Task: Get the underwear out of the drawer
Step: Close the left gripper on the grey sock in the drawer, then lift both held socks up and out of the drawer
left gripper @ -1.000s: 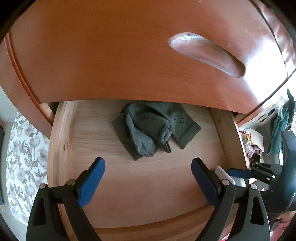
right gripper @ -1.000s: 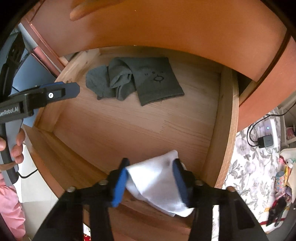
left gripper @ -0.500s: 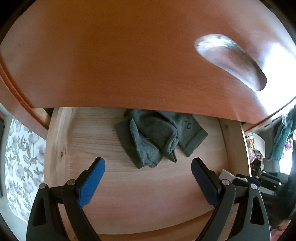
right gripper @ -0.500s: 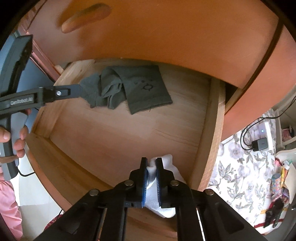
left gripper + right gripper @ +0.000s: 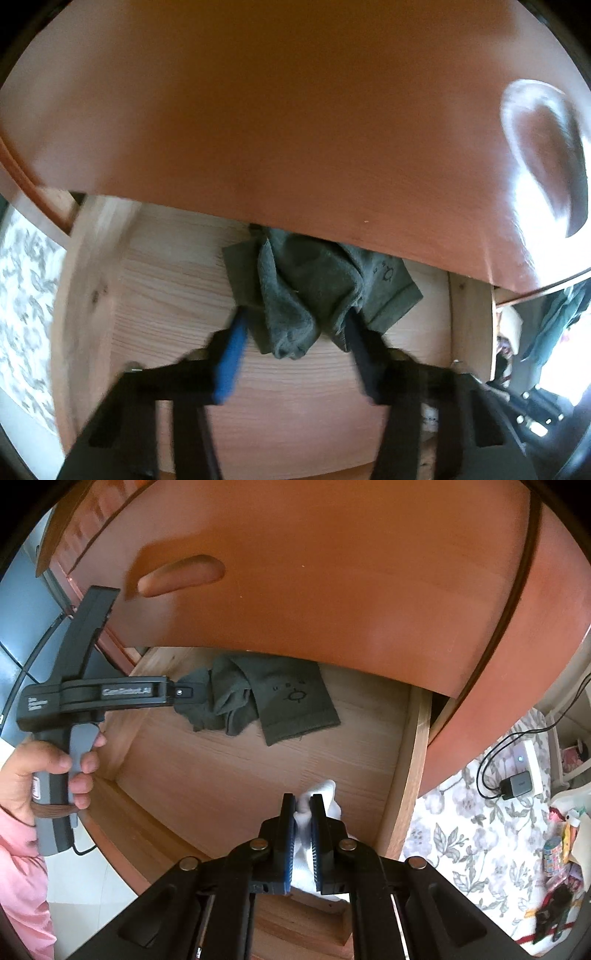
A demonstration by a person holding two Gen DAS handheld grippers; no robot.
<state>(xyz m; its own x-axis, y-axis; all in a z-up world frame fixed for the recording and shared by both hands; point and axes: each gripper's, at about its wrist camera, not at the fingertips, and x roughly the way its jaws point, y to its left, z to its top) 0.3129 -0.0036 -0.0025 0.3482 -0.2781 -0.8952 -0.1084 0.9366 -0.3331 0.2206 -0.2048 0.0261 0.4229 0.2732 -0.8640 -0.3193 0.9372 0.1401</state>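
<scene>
Grey-green underwear [image 5: 314, 288] lies crumpled at the back of the open wooden drawer [image 5: 166, 288], partly under the drawer front above. My left gripper [image 5: 295, 325] is down on it, blurred, open but half narrowed, with the bundle between its blue fingers [image 5: 231, 354]. In the right wrist view the underwear [image 5: 280, 701] shows a small printed mark, and the left gripper's tip [image 5: 184, 692] touches its left edge. My right gripper [image 5: 303, 808] is shut on a white cloth [image 5: 327, 794] near the drawer's front right corner.
The red-brown drawer front [image 5: 332, 572] above overhangs the drawer's back. A hand [image 5: 44, 764] with a pink sleeve holds the left gripper. Right of the drawer wall [image 5: 410, 775], a floral fabric [image 5: 461, 830] carries a charger and cable [image 5: 513, 786].
My left gripper moved forward onto the grey-green underwear and its fingers narrowed around it. My right gripper, open around the white cloth a second ago, closed on it.
</scene>
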